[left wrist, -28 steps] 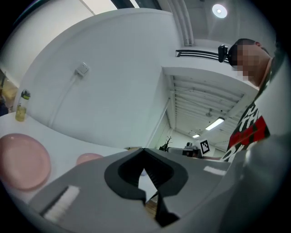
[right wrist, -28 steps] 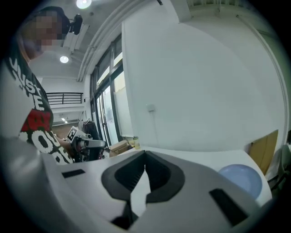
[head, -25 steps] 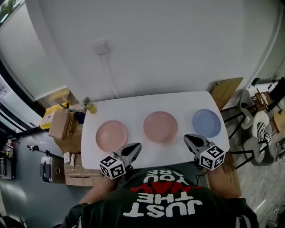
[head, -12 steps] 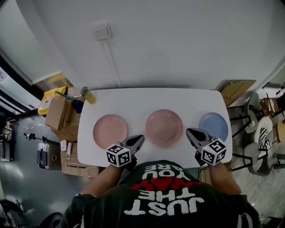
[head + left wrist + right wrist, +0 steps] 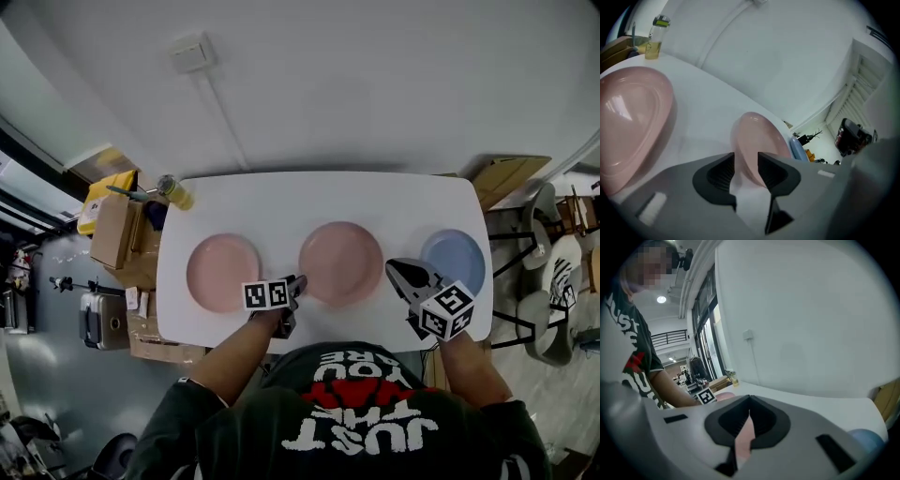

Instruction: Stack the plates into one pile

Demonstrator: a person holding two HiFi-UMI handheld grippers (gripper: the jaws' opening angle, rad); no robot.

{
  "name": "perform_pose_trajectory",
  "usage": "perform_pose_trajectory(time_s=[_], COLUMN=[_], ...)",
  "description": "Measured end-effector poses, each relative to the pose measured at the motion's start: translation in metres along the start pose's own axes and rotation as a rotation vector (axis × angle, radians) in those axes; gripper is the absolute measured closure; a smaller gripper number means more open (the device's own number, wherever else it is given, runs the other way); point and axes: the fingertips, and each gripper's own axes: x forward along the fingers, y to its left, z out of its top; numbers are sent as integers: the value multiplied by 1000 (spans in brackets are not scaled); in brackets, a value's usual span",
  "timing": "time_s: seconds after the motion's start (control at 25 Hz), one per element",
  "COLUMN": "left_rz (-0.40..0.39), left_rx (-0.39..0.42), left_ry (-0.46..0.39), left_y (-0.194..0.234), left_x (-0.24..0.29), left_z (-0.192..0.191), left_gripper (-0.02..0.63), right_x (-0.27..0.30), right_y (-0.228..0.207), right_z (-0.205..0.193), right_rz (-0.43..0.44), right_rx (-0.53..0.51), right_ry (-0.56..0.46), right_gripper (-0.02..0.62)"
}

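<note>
Lowered and rolled since the earlier frames, the left gripper [image 5: 296,283] now points down at the near-left rim of the middle pink plate [image 5: 347,258], where a second ago it hovered over the table's near edge. Its jaws have just been opening and stand apart. In the left gripper view that plate's rim rises between the two pads, with no sign that either pad presses on it. The right gripper [image 5: 398,270] has shifted only a little. Its jaws are together on nothing, and it hangs over the near edge between the middle pink plate and the blue plate [image 5: 459,258].

Three plates lie flat in a row along the white table [image 5: 328,202], each apart from its neighbour: the left pink plate [image 5: 220,272] toward the left edge, the middle pink plate at the centre, the blue plate toward the right edge. None rests on another, so no pile is begun. A small bottle [image 5: 175,191] stands at the far left corner, clear of the row.

Reading: the change marks the approach to a first pick-up. With the rim already between open jaws, the likely next step is to close on it and lift. A thin, smooth rim may slip or tip the plate if gripped too shallowly.
</note>
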Motion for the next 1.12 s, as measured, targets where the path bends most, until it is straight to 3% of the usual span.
perform_pose_trajectory(time_s=[0.28,0.48,0.64,0.88,1.12], left_rz=[80,80,58,-61,-174], left_rx=[-19,-145,-172,-87,42], left_ry=[87,37,12,-4,97], left_y=[19,17,-1,-94,-213], left_x=[35,40,36,56,132], left_z=[-4,6,23,65,57], left_gripper=[471,583,581,584,584], right_x=[-18,-41,-66,-142,-240], right_y=[-7,-16,-26,-62,-99], right_z=[-23,-39,-49,-57,-76], right_rz=[-72,-129,-173,-315,-507], right_rx=[47,94,116,161,192], right_ry=[16,8,-13,-91,-135], right_gripper=[589,589,589,589,589])
